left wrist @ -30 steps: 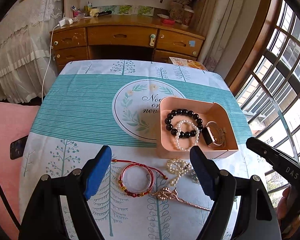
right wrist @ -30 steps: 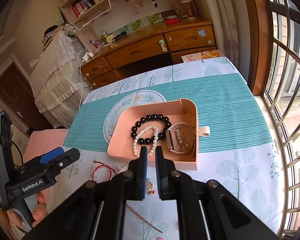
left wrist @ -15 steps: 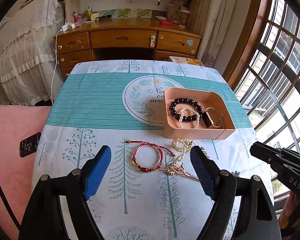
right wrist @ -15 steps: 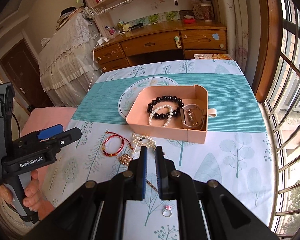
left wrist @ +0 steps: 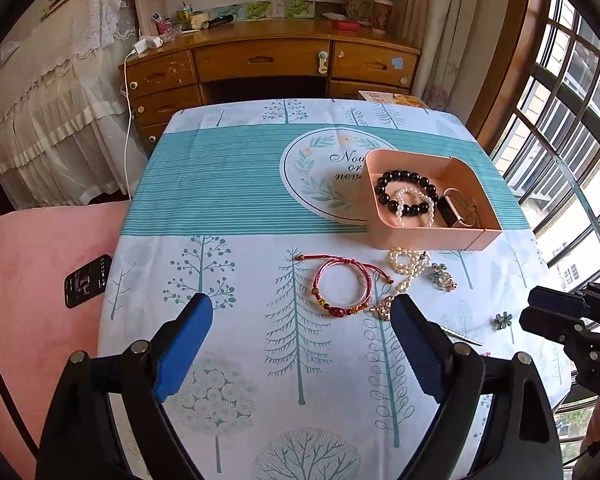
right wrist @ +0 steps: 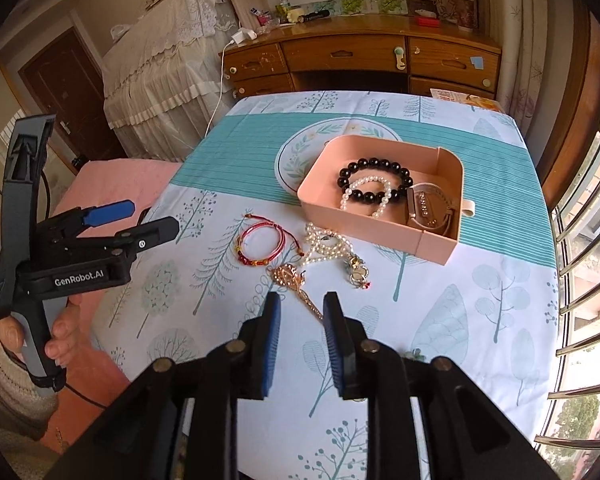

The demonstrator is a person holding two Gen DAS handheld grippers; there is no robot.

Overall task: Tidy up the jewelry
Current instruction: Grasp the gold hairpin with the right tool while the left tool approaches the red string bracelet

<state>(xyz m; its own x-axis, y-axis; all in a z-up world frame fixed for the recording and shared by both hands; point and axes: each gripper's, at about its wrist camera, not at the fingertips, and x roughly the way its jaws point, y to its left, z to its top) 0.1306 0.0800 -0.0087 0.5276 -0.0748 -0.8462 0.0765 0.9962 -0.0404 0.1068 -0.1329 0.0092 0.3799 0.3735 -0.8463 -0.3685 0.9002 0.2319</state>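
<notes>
Left gripper (left wrist: 300, 350), nearest, with fingers (left wrist: 182, 346) spread wide and having just opened further, nothing between them; right gripper (right wrist: 300, 334), fingers (right wrist: 270, 340) part-way apart after just opening, likewise empty, held above the tree-patterned table (left wrist: 228, 360); just beyond them, loose on the cloth, a gold ornate hairpin (right wrist: 296, 282), a red cord bracelet (left wrist: 340, 290) with coloured beads, a heaped pearl strand (left wrist: 408, 266), a small brooch (left wrist: 442, 278) and, apart to the right, a small flower piece (left wrist: 503, 319); farther back, the pink tray (left wrist: 424, 238), touching the pearl strand's far side and overlapping the round printed motif (left wrist: 320, 172); inside it a black bead bracelet (left wrist: 404, 178), a white pearl bracelet (left wrist: 414, 208) lying across that, and a watch (left wrist: 458, 210) at the right end; beyond the table, a wooden desk (left wrist: 268, 60) with drawers.
</notes>
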